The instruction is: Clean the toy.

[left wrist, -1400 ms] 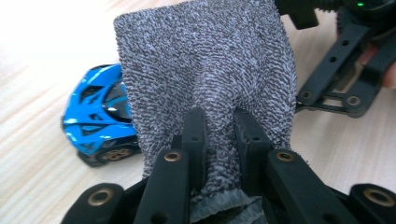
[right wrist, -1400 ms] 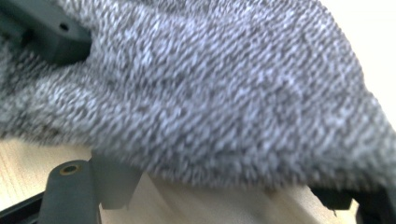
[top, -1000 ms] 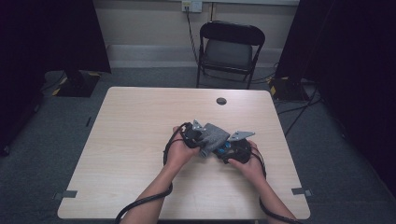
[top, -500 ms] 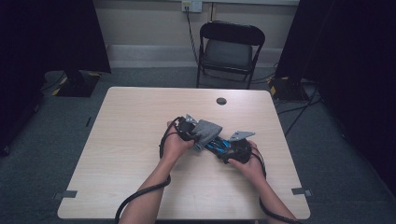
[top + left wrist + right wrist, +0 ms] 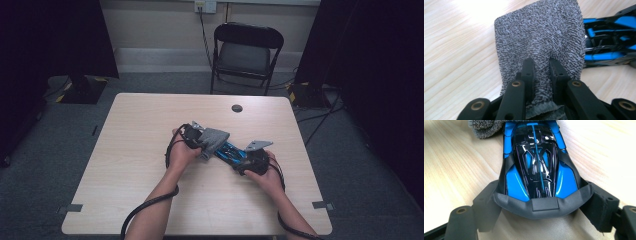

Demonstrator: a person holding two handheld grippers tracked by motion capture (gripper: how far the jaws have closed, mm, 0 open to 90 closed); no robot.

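A blue and black toy car (image 5: 536,165) lies on the wooden table (image 5: 140,150), and my right gripper (image 5: 541,202) is shut on its rear, a pad against each side. In the high view the car (image 5: 231,151) shows between the two hands. My left gripper (image 5: 541,66) is shut on a folded grey terry cloth (image 5: 539,37), which hangs over the car's front end (image 5: 609,42). From above, the cloth (image 5: 215,139) sits just right of my left gripper (image 5: 202,145). The cloth's edge (image 5: 486,127) shows at the top of the right gripper view.
A small black round disc (image 5: 237,108) lies near the table's far edge. A black folding chair (image 5: 247,50) stands behind the table. Cables trail from both grippers over the near edge.
My left hand has drawn the cloth to the left and slightly away along the car, uncovering more of its blue body. The right hand and the car have stayed put.
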